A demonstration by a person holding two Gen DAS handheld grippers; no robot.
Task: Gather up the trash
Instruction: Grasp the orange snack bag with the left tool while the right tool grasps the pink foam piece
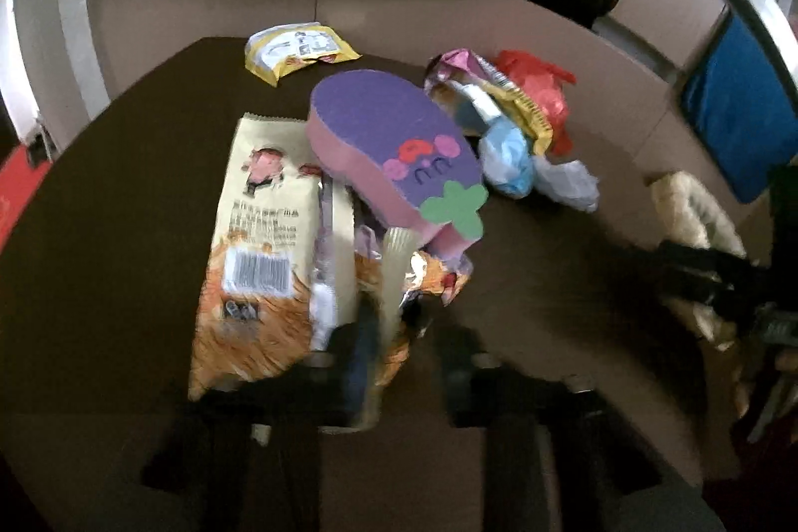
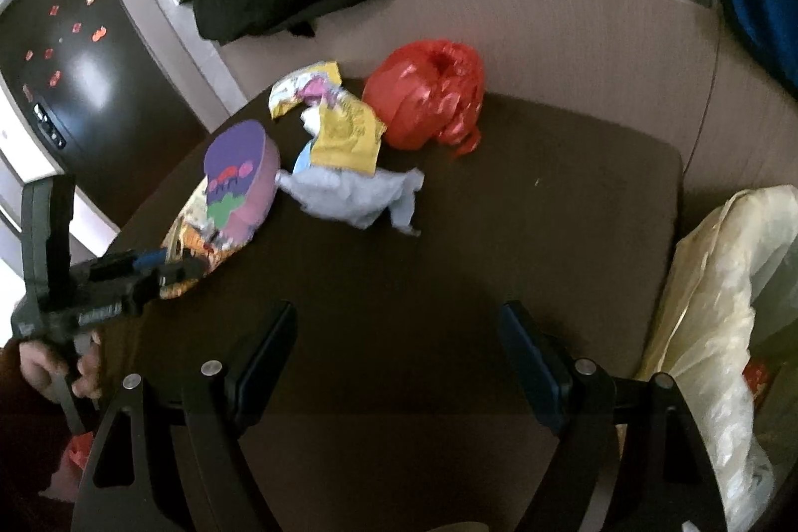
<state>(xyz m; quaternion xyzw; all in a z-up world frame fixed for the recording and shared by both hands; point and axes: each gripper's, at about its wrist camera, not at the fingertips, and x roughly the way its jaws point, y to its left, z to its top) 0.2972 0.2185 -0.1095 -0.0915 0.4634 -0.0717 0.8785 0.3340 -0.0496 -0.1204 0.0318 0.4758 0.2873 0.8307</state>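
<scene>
Left wrist view, left to right. Cream-and-orange snack bag (image 1: 259, 243) at left-centre, long axis running from the lower edge up toward mid-frame. Left gripper (image 1: 394, 332) closed on its near, crumpled end, a fold of wrapper pinched between the narrowed jaws at bottom centre, blurred. Purple-topped foam box (image 1: 394, 143) propped tilted on the bag's upper right part. Yellow wrapper (image 1: 299, 51) alone in the upper middle. Heap of wrappers, blue tissue (image 1: 508, 158) and red plastic bag (image 1: 538, 93) right of centre. Pale bin liner (image 1: 698, 223) at far right, well apart from the held bag, all on or beside the dark table (image 1: 99, 208).

Right wrist view, left to right. Left gripper (image 2: 164, 267) at the left edge with a hand (image 2: 55, 372) beneath, tips against the orange bag (image 2: 194, 233) under the foam box (image 2: 239, 178). Crumpled tissue (image 2: 359, 193) and yellow packet (image 2: 344, 128) in upper centre, red bag (image 2: 429, 93) behind them. Right gripper (image 2: 399, 357) wide open and empty at the bottom, jaws over bare table. Bin liner (image 2: 723, 282) at the right edge, just beside the right jaw.

Likely crux: held bag lies left, liner far right, so the carry crosses the whole table, with the box apt to slide off. Right hand nearer both liner and tissue heap, straight ahead.

Only the left view shows the pinch itself and the lone yellow wrapper; only the right view shows the open liner mouth with red scraps inside.
</scene>
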